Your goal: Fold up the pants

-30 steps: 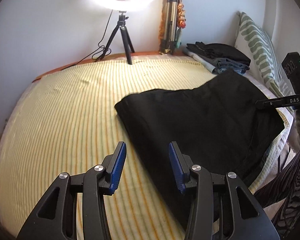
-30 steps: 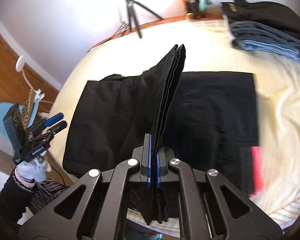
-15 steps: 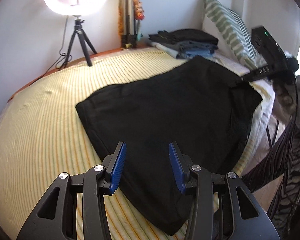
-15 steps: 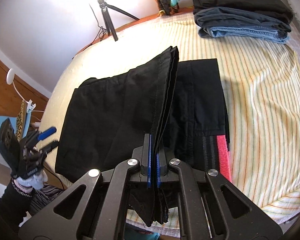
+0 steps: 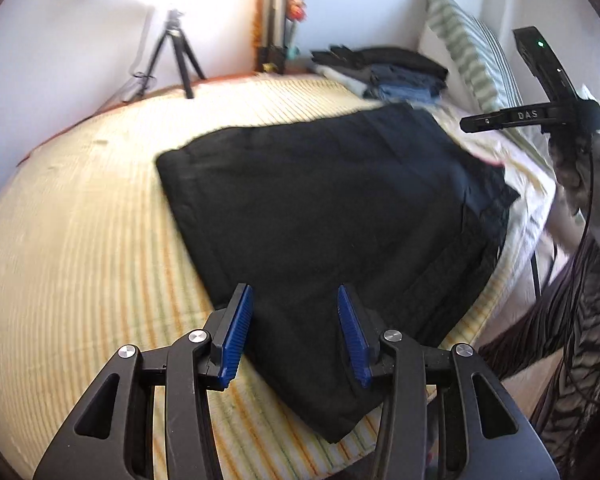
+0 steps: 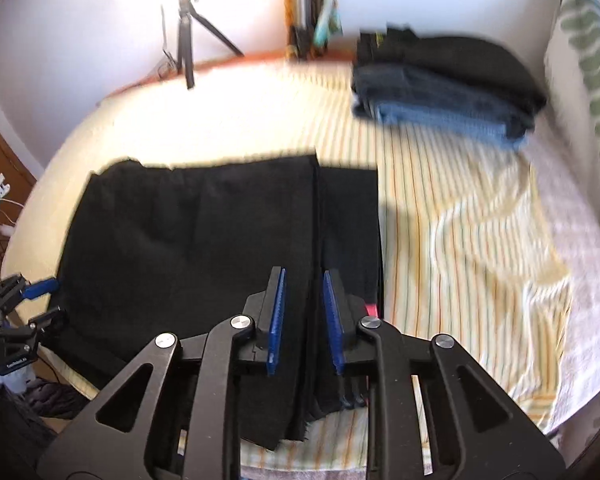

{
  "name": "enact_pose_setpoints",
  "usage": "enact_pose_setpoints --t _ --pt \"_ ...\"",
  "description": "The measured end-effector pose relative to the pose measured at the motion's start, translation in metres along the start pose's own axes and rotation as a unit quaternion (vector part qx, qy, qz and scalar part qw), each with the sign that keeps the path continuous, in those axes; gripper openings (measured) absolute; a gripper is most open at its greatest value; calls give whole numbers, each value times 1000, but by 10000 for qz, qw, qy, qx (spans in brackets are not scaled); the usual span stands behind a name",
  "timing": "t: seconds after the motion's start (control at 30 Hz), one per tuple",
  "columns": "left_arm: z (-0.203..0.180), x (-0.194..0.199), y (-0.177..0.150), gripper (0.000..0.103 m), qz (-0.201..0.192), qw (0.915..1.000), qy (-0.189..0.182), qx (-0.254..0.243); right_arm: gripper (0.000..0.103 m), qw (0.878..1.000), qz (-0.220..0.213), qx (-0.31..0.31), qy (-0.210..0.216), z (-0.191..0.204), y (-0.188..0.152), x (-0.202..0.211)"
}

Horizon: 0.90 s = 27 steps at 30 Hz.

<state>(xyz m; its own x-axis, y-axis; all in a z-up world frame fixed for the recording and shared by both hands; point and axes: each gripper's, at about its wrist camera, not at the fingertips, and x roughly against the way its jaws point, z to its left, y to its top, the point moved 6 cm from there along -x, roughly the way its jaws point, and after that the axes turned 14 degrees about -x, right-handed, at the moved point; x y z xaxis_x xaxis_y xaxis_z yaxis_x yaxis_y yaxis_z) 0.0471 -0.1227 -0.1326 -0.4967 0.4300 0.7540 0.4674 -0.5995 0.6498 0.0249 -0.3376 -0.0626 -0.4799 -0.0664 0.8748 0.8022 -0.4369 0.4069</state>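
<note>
Black pants (image 5: 324, 208), yellow-striped bedsheet (image 5: 80, 240)

Right gripper (image 6: 303, 316): jaws just opened, pads off the cloth.
Black pants (image 6: 204, 240): raised fold dropped flat on the bed (image 6: 460, 216).

The striped bedspread (image 5: 80, 240) lies bare to the left of the black pants (image 5: 320, 208), giving open room there. At the far edge a tripod (image 5: 176, 56) stands by the wall. A stack of folded clothes (image 6: 444, 88) blocks the far right corner, with a pillow (image 6: 588, 80) just beyond. Between stack and pants, rumpled bedspread lies bare.
</note>
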Motion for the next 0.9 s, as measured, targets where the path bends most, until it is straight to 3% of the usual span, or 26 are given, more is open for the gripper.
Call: enact_pose_setpoints --t 0.17,0.5,0.63,0.73,0.83,0.9 --pt "-3 4 -7 43 17 10000 -62 43 23 9979 -37 345 540 47 17 -1" --pt "-7 12 -26 43 -41 9996 -182 231 23 9755 730 1186 1706 193 12 -54" --pt "5 16 -31 43 -58 9973 -334 654 24 9672 1225 1312 1797 238 0 -80" --pt "18 16 -37 43 -82 9916 -587 1147 46 9629 1627 1308 1711 262 -7 -100" --pt "32 16 -42 43 -170 9793 -943 1785 46 9610 1895 1293 1541 276 -15 -116" --pt "35 17 -42 43 -182 9788 -906 1830 46 9612 2002 1323 1362 284 -16 -128"
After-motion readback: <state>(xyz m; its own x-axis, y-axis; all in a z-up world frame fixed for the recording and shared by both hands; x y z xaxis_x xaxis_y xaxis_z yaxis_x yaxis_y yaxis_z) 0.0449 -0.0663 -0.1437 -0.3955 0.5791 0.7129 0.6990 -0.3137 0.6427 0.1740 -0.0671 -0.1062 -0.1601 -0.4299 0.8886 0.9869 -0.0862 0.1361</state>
